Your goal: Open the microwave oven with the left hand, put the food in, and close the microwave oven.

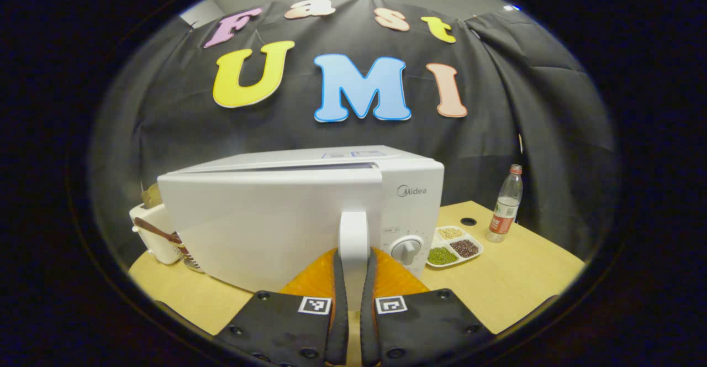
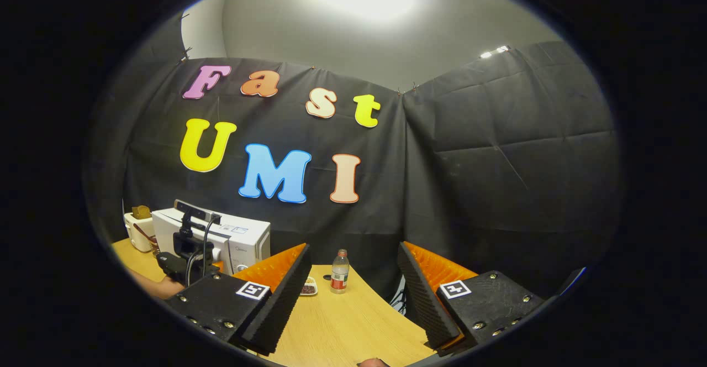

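Left gripper view, nearest first: left gripper (image 1: 353, 300), black fingers with orange backing, closed to a narrow gap and pressing from both sides on the upright white door handle (image 1: 353, 240). Just behind, the white microwave oven (image 1: 411, 190) on a light wooden table (image 1: 525, 278), its door (image 1: 265, 229) swung partly open, top edge standing away from the body. Right of the handle, a round control dial (image 1: 407, 250). Beside the oven's right lower corner, a white divided dish (image 1: 454, 245) holding green, dark and pale grains in separate sections. Farther right and well apart, a clear plastic bottle (image 1: 505, 205) with a red cap and red label, upright. Left of the oven, partly hidden by the door, a white container (image 1: 152, 234) with a brown-handled utensil (image 1: 157, 230) leaning over it; contents hard to make out, possibly the food.

Right gripper view, nearest first: right gripper (image 2: 353, 295) spread wide with nothing between the fingers, held above the table (image 2: 342, 328). Beyond, the bottle (image 2: 339, 271) upright, the dish (image 2: 308, 287) just left of it. Far left, the oven (image 2: 243, 242) with the other gripper's camera mount in front of it.
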Available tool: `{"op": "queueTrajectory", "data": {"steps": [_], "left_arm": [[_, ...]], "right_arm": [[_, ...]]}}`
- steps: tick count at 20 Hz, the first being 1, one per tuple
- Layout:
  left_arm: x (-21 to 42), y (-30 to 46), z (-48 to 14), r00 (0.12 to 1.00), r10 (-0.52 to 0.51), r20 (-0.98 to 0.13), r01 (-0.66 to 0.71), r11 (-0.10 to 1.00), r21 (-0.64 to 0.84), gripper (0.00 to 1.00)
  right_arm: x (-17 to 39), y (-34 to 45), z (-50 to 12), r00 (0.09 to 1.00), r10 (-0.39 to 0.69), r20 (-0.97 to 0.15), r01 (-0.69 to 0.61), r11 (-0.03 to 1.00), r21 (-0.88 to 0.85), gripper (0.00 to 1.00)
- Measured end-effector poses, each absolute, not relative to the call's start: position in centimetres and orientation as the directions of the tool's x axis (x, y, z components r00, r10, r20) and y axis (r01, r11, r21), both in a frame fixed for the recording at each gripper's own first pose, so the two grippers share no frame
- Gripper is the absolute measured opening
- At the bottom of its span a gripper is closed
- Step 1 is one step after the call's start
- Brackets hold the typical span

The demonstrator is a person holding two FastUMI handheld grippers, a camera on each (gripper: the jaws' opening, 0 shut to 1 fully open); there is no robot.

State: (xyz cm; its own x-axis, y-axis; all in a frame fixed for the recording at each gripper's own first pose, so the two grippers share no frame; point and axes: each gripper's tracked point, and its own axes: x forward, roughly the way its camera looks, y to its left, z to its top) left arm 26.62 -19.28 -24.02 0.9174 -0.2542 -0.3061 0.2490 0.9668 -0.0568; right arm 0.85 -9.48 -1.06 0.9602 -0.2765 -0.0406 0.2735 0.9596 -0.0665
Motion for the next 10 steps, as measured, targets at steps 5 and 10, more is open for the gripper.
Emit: {"op": "queueTrajectory", "data": {"steps": [5, 10], "left_arm": [[22.8, -17.1, -24.2, 0.908, -0.254, -0.332, 0.245, 0.967, -0.068, 0.15], [18.9, -14.2, -23.9, 0.919, -0.19, -0.345, 0.182, 0.982, -0.055, 0.14]], "right_arm": [[0.9, -8.3, -1.2, 0.98, -0.196, -0.037, 0.195, 0.98, -0.035, 0.96], [-0.2, -7.0, -0.9, 0.996, -0.086, -0.015, 0.085, 0.996, -0.033, 0.96]]}}
